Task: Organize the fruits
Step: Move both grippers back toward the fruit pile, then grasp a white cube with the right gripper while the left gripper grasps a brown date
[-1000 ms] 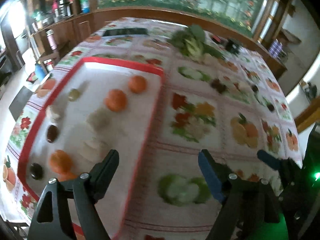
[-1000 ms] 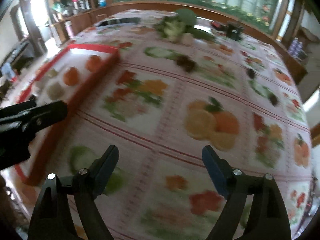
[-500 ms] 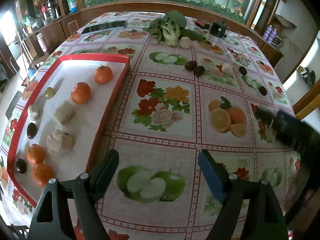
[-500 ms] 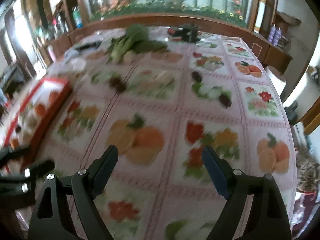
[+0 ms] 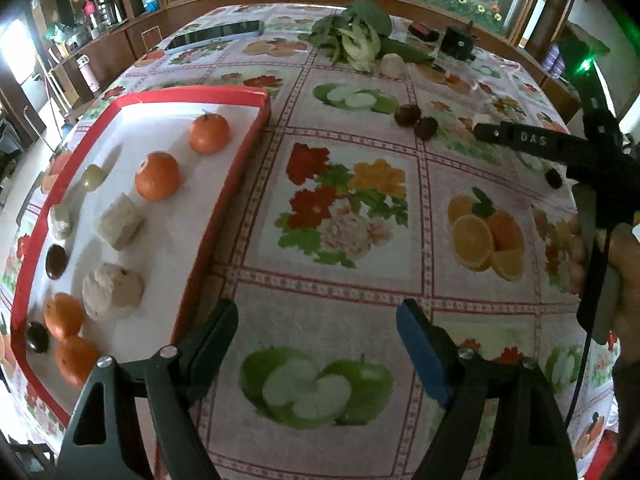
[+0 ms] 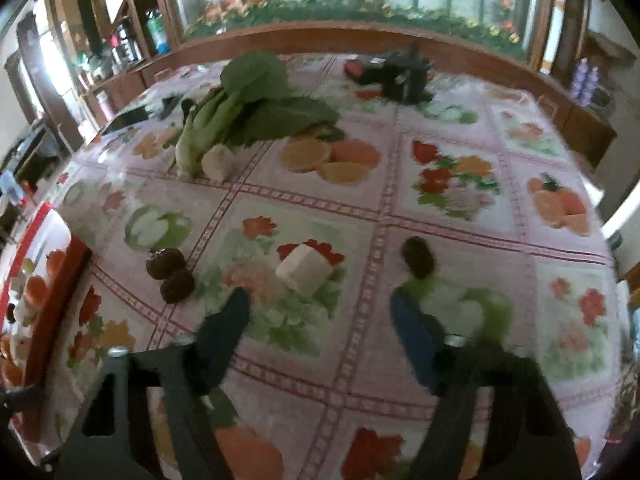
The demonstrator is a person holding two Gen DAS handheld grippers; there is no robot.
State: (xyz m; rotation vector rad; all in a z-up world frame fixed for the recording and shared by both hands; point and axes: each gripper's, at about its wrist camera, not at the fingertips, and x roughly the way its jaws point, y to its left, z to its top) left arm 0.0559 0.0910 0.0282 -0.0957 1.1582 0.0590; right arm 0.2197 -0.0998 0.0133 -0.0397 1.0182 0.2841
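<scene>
The right claw [image 6: 320, 312] pointed steeply down over the tablecloth [image 6: 460, 240], its jaws just narrowed yet gaping on nothing. Just ahead lay a white block [image 6: 304, 270], long side angled leftward, with a dark fruit [image 6: 417, 257] ahead-right. The left claw [image 5: 318, 332] tilted down likewise, spread wide and empty, the red tray [image 5: 224, 208] of oranges [image 5: 157, 176] to its left.

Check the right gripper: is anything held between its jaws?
No. The right gripper is empty: its jaws have just been closing, with only the patterned tablecloth showing between them.
</scene>
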